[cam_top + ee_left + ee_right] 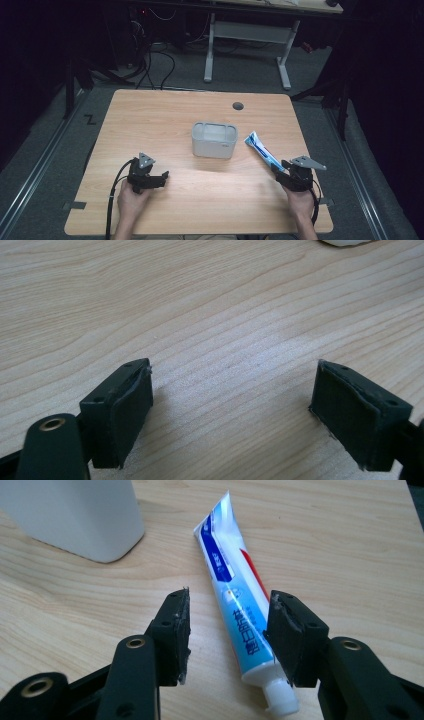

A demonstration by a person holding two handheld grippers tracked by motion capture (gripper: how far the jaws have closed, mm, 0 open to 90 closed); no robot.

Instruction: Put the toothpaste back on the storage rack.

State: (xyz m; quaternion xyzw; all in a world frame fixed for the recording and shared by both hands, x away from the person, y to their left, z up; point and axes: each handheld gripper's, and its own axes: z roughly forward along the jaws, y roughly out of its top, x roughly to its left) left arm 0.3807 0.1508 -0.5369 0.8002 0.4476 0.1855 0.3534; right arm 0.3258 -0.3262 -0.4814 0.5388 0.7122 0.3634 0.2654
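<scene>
Right hand-held gripper [227, 630] half-hiding toothpaste tube [235, 600]

A white, blue and red toothpaste tube [235, 600], a white container [214, 140], a light wood-grain table [175, 115].

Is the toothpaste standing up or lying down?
Lying down: the toothpaste tube rests flat on the table, between the right gripper's open jaws.

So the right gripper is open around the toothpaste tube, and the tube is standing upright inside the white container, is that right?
Not quite. The right gripper is open around the toothpaste tube, but the tube lies flat on the table, beside the white container, not inside it. The right gripper view shows this, and the high view confirms it.
</scene>
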